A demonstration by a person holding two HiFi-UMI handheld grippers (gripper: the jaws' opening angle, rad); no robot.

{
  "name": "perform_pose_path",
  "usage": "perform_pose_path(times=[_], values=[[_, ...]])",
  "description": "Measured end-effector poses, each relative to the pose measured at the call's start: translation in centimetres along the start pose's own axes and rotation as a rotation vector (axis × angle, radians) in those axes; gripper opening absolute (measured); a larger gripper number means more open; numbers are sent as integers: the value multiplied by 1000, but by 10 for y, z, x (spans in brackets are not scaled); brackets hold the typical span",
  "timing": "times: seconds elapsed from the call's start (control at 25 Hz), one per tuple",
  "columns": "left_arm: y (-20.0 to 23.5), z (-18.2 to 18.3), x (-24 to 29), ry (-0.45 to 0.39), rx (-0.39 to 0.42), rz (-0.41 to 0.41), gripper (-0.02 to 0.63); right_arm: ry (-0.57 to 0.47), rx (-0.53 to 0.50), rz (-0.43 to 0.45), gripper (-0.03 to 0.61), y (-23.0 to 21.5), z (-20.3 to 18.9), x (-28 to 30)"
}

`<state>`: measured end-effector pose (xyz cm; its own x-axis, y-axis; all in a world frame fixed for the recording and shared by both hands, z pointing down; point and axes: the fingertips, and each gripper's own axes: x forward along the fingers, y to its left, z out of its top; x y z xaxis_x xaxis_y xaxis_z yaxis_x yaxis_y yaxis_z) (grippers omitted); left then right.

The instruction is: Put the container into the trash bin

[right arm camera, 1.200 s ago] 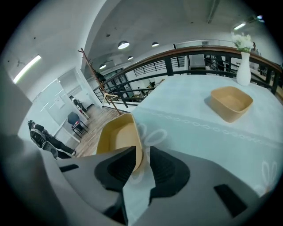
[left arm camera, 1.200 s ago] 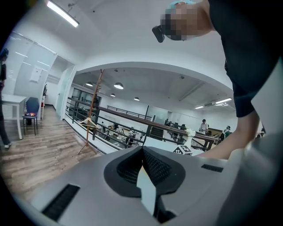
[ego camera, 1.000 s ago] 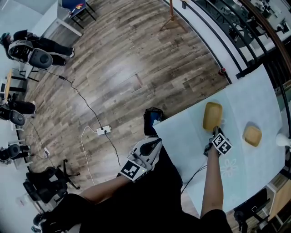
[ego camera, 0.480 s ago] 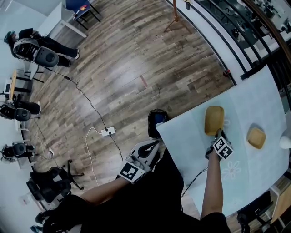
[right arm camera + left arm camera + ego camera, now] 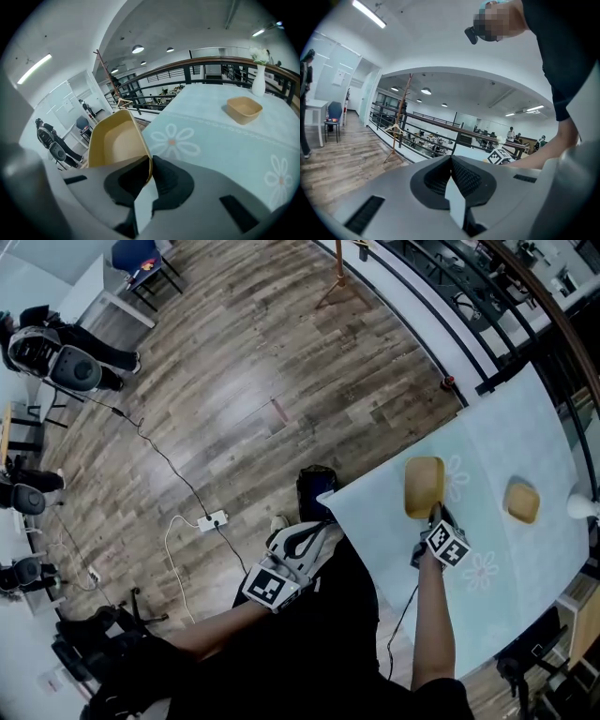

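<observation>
Tan container [image 5: 115, 140] is held by its rim in the fingers of the right gripper [image 5: 149, 165] for binning; those of the left gripper [image 5: 451, 165] are closed, empty.

The floor [image 5: 244, 381] under me is of brown wooden planks, and a white power strip [image 5: 212, 518] lies on it. The table [image 5: 530, 601] before me wears a pale blue cloth with white flowers. Beyond it stands a dark railing [image 5: 201, 62] with a wooden handrail. The ceiling [image 5: 187, 23] is white, with round lamps [image 5: 138, 48] and a long light strip [image 5: 369, 13]. Far off, a blue chair [image 5: 333, 112] stands by a white desk [image 5: 313, 104].
</observation>
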<state>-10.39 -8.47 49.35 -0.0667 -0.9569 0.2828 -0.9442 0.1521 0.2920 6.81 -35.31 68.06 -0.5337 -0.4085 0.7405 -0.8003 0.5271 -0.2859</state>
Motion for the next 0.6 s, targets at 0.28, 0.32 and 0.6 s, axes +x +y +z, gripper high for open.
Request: perform_pose_path(times=[0.28, 0.32, 0.6], values=[[28, 0, -43, -1, 34, -188, 14, -37, 80, -59, 46, 64, -57, -47], [35, 0, -49, -4, 33, -202, 14, -40, 89, -65, 46, 74, -66, -51], [67, 3, -82, -18, 59, -292, 14, -21, 76, -77, 46, 139, -118, -73]])
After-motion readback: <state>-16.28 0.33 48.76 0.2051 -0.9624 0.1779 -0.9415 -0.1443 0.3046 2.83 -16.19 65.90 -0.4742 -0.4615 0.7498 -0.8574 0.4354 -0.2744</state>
